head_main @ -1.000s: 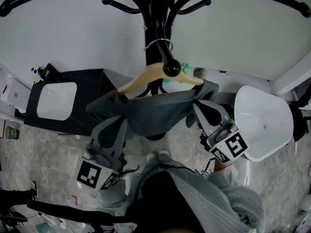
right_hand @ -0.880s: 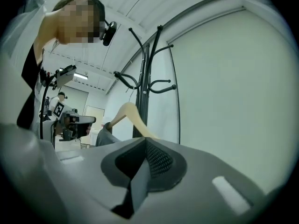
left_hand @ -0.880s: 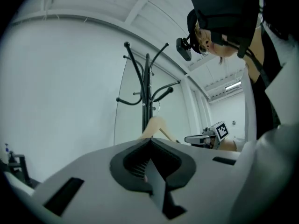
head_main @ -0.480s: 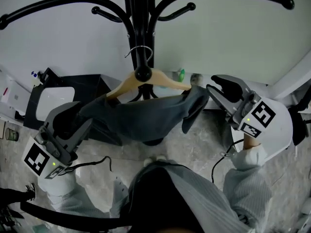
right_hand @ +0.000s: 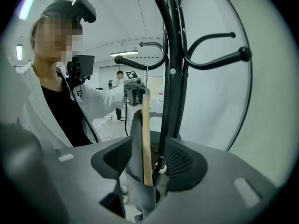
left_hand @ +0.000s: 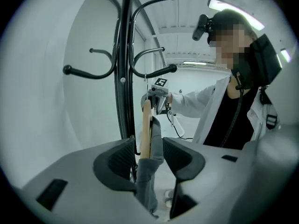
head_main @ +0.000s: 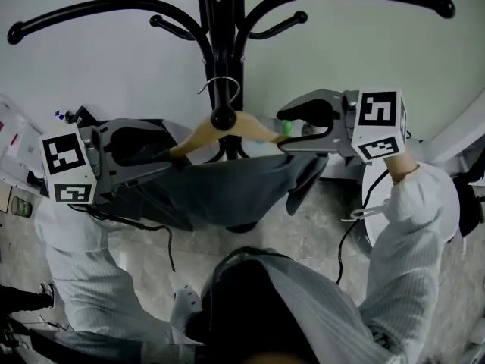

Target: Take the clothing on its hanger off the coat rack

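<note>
Jaws have just been opening: left gripper (head_main: 155,156) and right gripper (head_main: 300,130) each straddle 1 end of the wooden hanger (head_main: 254,128), wide, unclamped. Grey clothing (head_main: 227,192) still on coat rack (head_main: 220,21); we expect clamping next.

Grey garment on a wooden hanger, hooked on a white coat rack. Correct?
No. The coat rack is black, not white; the head view shows it. The grey garment does sit on a wooden hanger hooked on that rack.
</note>
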### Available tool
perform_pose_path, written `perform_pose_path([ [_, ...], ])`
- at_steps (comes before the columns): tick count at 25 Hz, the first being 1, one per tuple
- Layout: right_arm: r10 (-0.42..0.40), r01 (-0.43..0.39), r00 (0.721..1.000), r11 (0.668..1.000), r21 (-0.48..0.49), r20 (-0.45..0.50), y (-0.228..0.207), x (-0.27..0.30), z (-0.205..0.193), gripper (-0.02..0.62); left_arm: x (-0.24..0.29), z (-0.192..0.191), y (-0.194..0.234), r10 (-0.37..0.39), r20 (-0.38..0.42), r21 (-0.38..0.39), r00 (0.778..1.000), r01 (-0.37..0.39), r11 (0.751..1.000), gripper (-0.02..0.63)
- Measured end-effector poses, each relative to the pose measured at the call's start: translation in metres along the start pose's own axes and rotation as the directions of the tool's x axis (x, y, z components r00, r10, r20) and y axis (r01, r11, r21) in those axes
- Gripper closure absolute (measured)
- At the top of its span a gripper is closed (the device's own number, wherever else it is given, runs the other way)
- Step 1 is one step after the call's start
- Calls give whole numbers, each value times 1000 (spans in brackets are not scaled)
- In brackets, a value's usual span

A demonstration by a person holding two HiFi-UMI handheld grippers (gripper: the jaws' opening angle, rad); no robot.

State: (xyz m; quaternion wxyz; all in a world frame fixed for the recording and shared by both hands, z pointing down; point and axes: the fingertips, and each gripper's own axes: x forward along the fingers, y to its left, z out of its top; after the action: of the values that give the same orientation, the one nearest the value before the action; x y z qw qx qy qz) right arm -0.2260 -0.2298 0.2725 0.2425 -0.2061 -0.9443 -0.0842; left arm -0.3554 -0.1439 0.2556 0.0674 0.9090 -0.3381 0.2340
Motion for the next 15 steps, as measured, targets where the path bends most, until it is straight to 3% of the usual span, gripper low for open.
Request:
perform_pose_path([
  [3,116,-115,992,993,15,-44,7,20,-3,407,17,-5,2,-90,-24,-57,996,88,994,433],
  [6,180,-178,979,984,26,-97,10,33,-12,408,33,-18,-1,-160,-72,-88,985,153,984,433],
  [8,198,-195,973,980,31,-120,11,37,-17,416,39,-27,-5,-197,-98,-103,975,187,977,433],
  [11,192,-190,973,981,30,-124,15,36,-18,537,44,-30,-14,-247,-100,-114,964,236,965,441],
  [13,189,-185,975,982,39,-119,19,34,-16,537,45,-31,-17,-248,-103,-99,963,238,966,543],
  [15,191,-186,975,981,52,-117,22,33,-15,538,45,-31,-18,-248,-108,-90,963,239,967,558],
])
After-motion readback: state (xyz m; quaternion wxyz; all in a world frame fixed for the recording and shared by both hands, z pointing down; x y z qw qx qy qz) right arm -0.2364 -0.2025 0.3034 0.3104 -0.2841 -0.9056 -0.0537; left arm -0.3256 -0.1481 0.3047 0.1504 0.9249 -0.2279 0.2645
